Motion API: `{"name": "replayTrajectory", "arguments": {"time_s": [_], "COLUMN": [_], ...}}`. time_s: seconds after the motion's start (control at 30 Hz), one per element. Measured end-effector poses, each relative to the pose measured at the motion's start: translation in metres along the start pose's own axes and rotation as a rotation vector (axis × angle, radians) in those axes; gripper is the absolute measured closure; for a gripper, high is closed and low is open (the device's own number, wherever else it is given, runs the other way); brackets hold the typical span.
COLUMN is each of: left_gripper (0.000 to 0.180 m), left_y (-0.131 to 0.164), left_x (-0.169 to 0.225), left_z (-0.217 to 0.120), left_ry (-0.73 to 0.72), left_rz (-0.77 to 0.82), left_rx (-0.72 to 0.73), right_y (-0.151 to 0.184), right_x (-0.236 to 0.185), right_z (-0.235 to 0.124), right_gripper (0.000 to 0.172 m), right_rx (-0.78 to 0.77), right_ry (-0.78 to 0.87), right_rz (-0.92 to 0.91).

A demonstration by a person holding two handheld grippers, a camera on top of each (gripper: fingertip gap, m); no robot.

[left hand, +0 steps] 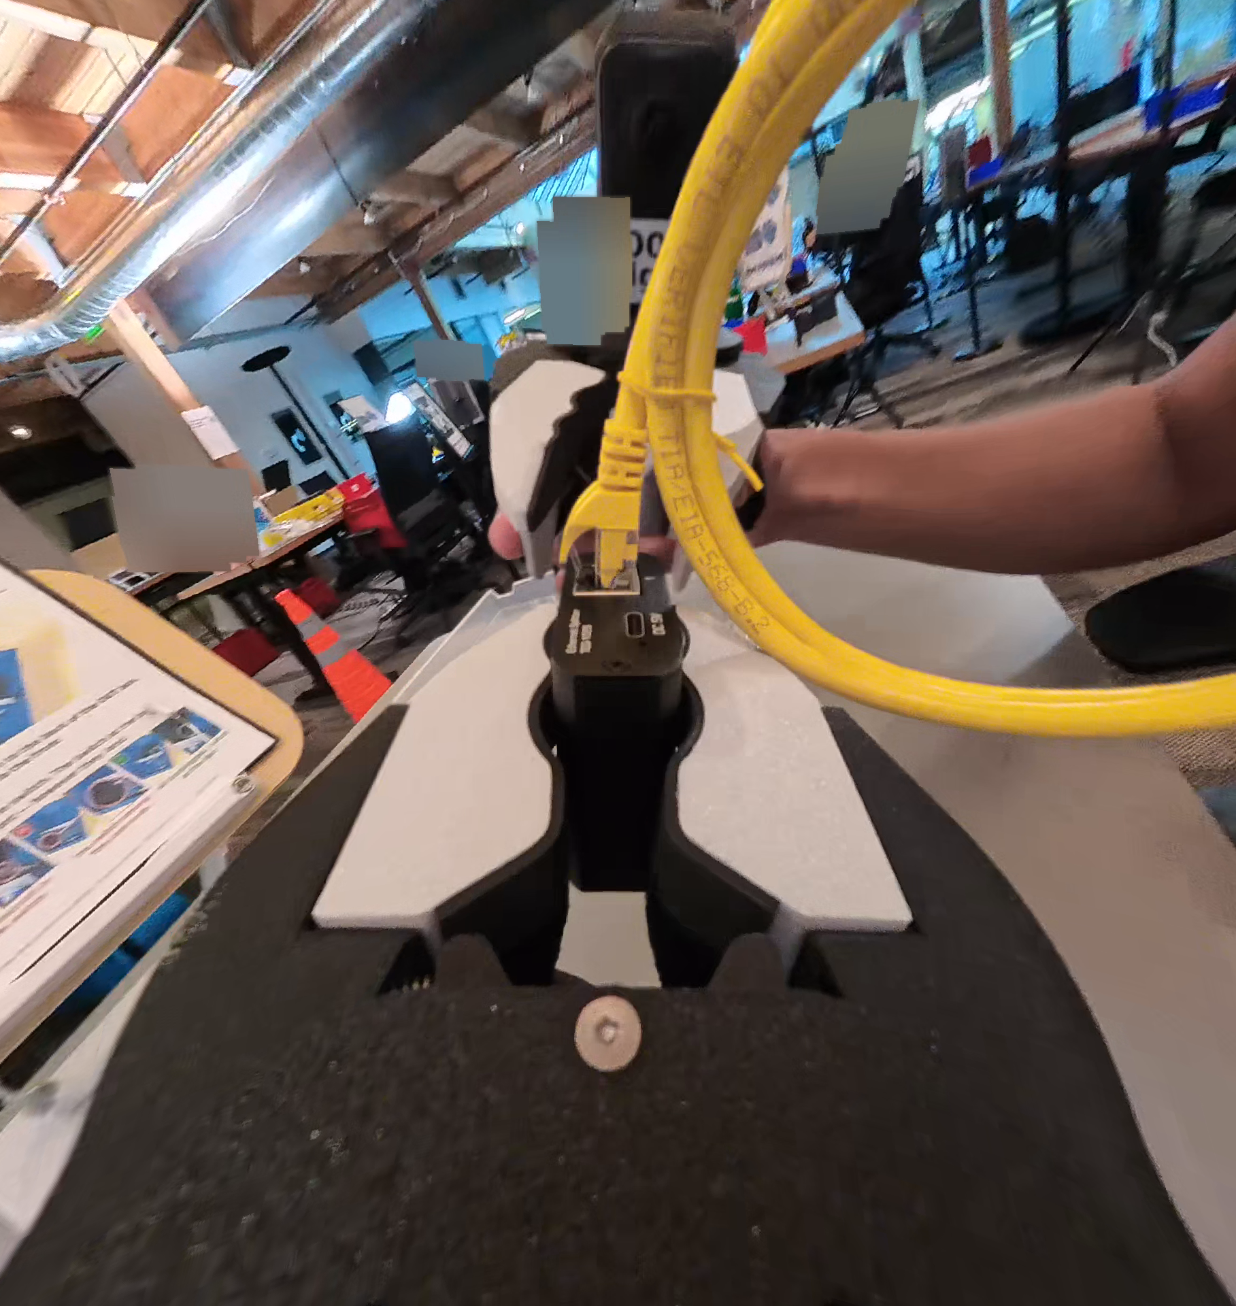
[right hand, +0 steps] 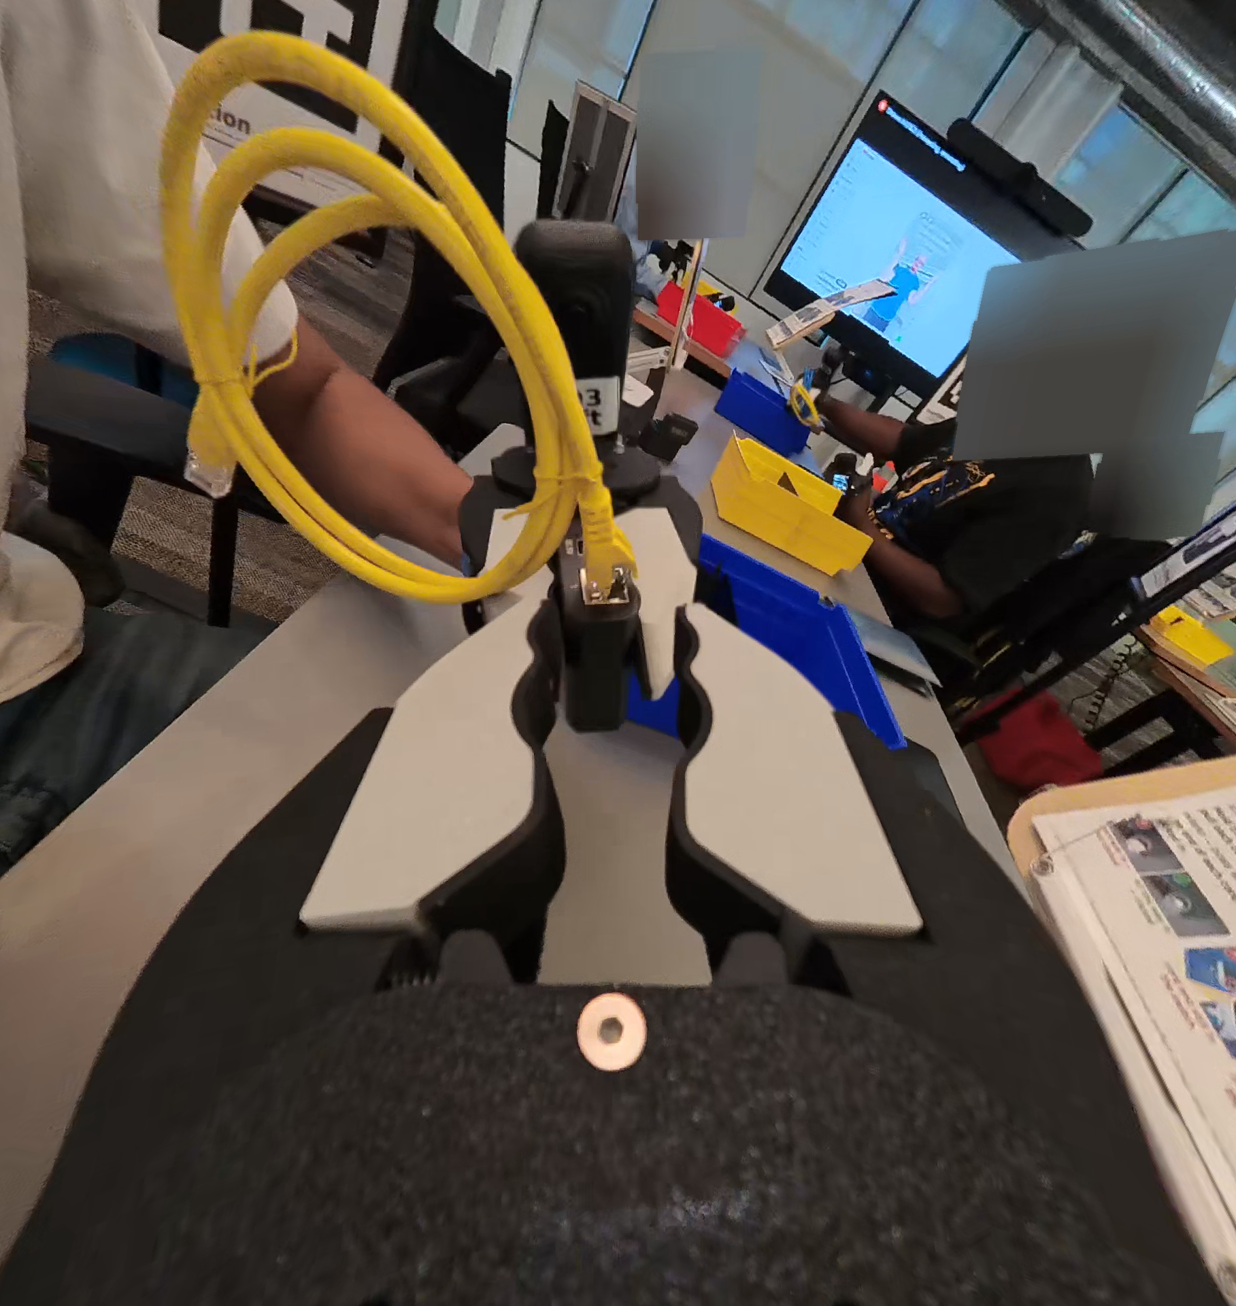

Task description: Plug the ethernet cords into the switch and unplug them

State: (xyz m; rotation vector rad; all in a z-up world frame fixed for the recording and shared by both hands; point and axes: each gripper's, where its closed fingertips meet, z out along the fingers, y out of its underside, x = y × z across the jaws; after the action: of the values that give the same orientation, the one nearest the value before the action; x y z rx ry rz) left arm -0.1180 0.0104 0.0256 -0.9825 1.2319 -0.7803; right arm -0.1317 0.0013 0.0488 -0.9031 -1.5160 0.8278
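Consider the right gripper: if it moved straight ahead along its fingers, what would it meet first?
Probably the black switch, already between the right gripper fingers; beyond it, the left gripper holding it. Depth is hard to judge.

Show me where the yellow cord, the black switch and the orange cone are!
yellow cord (left hand: 678, 283): left wrist view, on the coiled loop.
black switch (left hand: 618, 678): left wrist view, on its black body between the fingers.
orange cone (left hand: 343, 671): left wrist view, on its orange side.
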Motion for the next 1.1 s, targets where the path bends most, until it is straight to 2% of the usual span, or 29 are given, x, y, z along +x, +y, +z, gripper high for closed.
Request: {"name": "replayTrajectory", "arguments": {"time_s": [0.13, 0.33, 0.7, 0.87, 1.1], "left_gripper": [0.155, 0.155, 0.155, 0.155, 0.155], "left_y": [0.004, 0.019, 0.021, 0.017, 0.016], "left_x": [-0.005, -0.009, -0.013, -0.012, -0.008], "left_z": [0.004, 0.006, 0.002, -0.001, -0.002], "left_ry": [0.018, 0.034, 0.030, 0.041, 0.057], "left_rz": [-0.013, -0.025, -0.037, -0.060, -0.044], "left_rx": [0.008, -0.021, -0.019, 0.018, 0.011], "right_y": [0.004, 0.017, 0.018, 0.013, 0.011], "right_x": [0.008, 0.005, 0.011, 0.012, 0.007], "right_z": [0.010, 0.022, 0.023, 0.028, 0.029], "right_gripper": [0.151, 0.152, 0.157, 0.157, 0.159], "right_rx": [0.045, 0.084, 0.153, 0.173, 0.188], "right_ry": [-0.059, -0.133, -0.108, -0.059, -0.090], "right_rz": [0.028, 0.077, 0.073, 0.006, -0.018]}}
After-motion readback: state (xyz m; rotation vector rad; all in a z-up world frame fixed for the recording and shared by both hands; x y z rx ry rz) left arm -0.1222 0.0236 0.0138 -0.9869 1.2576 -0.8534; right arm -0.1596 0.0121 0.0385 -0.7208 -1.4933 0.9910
